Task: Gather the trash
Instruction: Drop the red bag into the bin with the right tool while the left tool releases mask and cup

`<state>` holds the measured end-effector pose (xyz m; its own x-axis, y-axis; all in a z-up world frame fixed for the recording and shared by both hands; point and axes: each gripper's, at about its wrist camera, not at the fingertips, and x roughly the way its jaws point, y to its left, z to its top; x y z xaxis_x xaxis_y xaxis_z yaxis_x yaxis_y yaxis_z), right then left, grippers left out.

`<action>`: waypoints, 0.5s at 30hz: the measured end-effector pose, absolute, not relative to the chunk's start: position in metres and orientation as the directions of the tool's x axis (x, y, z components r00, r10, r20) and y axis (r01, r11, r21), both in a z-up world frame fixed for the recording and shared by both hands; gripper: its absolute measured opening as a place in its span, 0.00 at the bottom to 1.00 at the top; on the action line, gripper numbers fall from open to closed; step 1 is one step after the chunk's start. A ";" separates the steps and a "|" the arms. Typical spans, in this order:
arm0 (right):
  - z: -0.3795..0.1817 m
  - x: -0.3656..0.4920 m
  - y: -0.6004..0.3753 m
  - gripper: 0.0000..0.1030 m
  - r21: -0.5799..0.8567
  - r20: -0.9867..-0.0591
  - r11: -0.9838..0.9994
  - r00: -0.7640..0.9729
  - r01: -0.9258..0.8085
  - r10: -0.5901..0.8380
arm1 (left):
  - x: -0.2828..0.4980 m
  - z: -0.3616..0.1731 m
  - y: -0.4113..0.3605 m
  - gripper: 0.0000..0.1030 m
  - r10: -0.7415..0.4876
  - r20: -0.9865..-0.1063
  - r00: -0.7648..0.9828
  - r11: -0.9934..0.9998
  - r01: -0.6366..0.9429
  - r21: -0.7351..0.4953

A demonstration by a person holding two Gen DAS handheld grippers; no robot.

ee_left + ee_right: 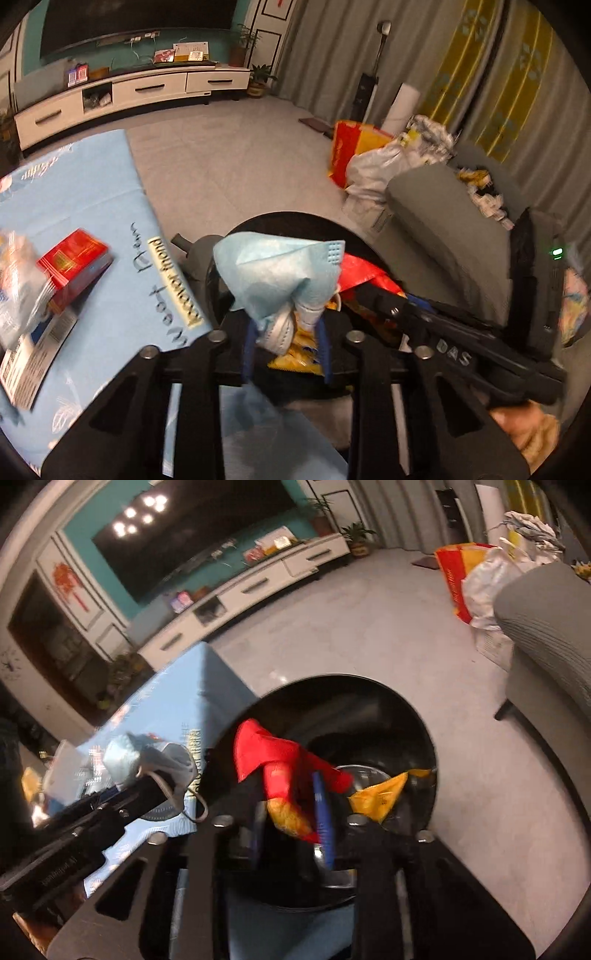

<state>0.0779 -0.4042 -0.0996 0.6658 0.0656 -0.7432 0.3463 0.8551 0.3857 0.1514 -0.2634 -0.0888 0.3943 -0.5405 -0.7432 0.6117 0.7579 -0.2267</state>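
A light-blue face mask [273, 273] stands bunched between the blue fingers [250, 350] of my left gripper [288, 350], over the round black bin [295, 219]. The fingers stand apart and do not pinch it. The right wrist view shows the same mask [147, 757] at left with its ear loop dangling. My right gripper [291, 827] hangs over the bin's mouth [406, 709], with a red wrapper [280, 768] loose between its spread blue fingers [324, 812]. A yellow wrapper [384, 794] lies inside the bin.
A table with a light-blue cloth [92, 221] stands left of the bin, with a red box [74, 262] and other packets on it. A grey sofa [443, 221] stands to the right. Filled bags [354, 147] sit on the floor, and a white TV cabinet [129, 92] lines the far wall.
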 end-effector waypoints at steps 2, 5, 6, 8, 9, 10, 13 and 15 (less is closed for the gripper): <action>-0.106 0.083 -0.408 0.36 0.368 -0.766 0.857 0.639 0.359 0.061 | 0.156 -0.103 -0.272 0.58 -0.512 -0.762 0.397 0.779 0.588 -0.217; -0.107 0.083 -0.407 0.44 0.302 -0.790 0.877 0.614 0.375 0.009 | 0.159 -0.114 -0.269 0.62 -0.522 -0.766 0.374 0.785 0.563 -0.260; -0.106 0.082 -0.407 0.47 0.294 -0.792 0.878 0.611 0.378 0.002 | 0.159 -0.114 -0.268 0.68 -0.527 -0.761 0.378 0.785 0.561 -0.265; -0.105 0.078 -0.409 0.50 0.292 -0.790 0.873 0.613 0.391 -0.011 | 0.155 -0.109 -0.259 0.78 -0.533 -0.743 0.405 0.786 0.562 -0.257; -0.103 0.074 -0.409 0.51 0.293 -0.786 0.869 0.618 0.399 -0.020 | 0.153 -0.106 -0.256 0.81 -0.537 -0.735 0.414 0.785 0.564 -0.256; -0.102 0.072 -0.410 0.51 0.292 -0.783 0.866 0.621 0.406 -0.027 | 0.149 -0.101 -0.248 0.81 -0.543 -0.722 0.428 0.785 0.564 -0.256; -0.094 0.065 -0.407 0.52 0.304 -0.776 0.852 0.630 0.426 -0.038 | 0.142 -0.088 -0.229 0.85 -0.534 -0.705 0.466 0.799 0.552 -0.239; -0.087 0.062 -0.400 0.53 0.317 -0.771 0.852 0.636 0.416 -0.024 | 0.135 -0.078 -0.212 0.88 -0.530 -0.687 0.497 0.811 0.534 -0.239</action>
